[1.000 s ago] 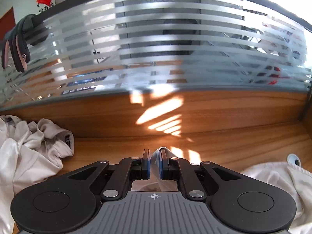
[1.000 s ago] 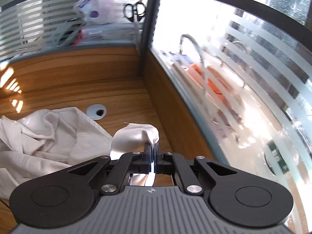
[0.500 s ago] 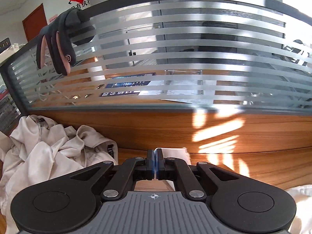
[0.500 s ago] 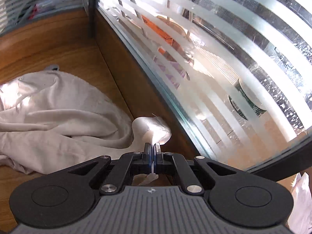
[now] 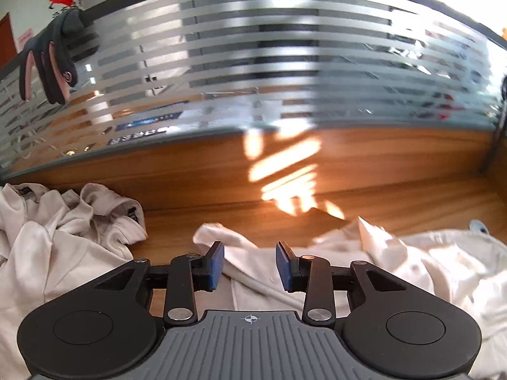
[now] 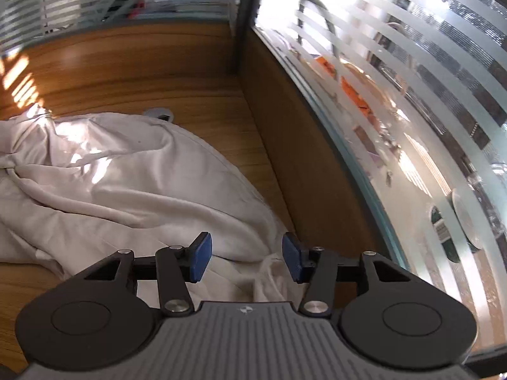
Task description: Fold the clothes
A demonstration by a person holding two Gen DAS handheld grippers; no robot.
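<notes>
A crumpled white garment (image 5: pixel 364 259) lies on the wooden desk (image 5: pixel 240 221), spread from the middle to the right in the left wrist view. It also fills the left and middle of the right wrist view (image 6: pixel 126 196). My left gripper (image 5: pixel 249 266) is open just above the garment's left edge, holding nothing. My right gripper (image 6: pixel 244 256) is open above the garment's right end, close to the desk's side wall, holding nothing.
A second pile of whitish clothes (image 5: pixel 47 240) lies at the left. Striped glass partitions (image 5: pixel 253 72) with wooden lower panels (image 6: pixel 304 164) close the desk at the back and right. A dark glove (image 5: pixel 47 63) hangs on the partition top. A cable grommet (image 6: pixel 158 114) sits behind the garment.
Both grippers have opened and let go of the white garment, which now lies spread on the desk below them. Both views have swung back towards the desk.
</notes>
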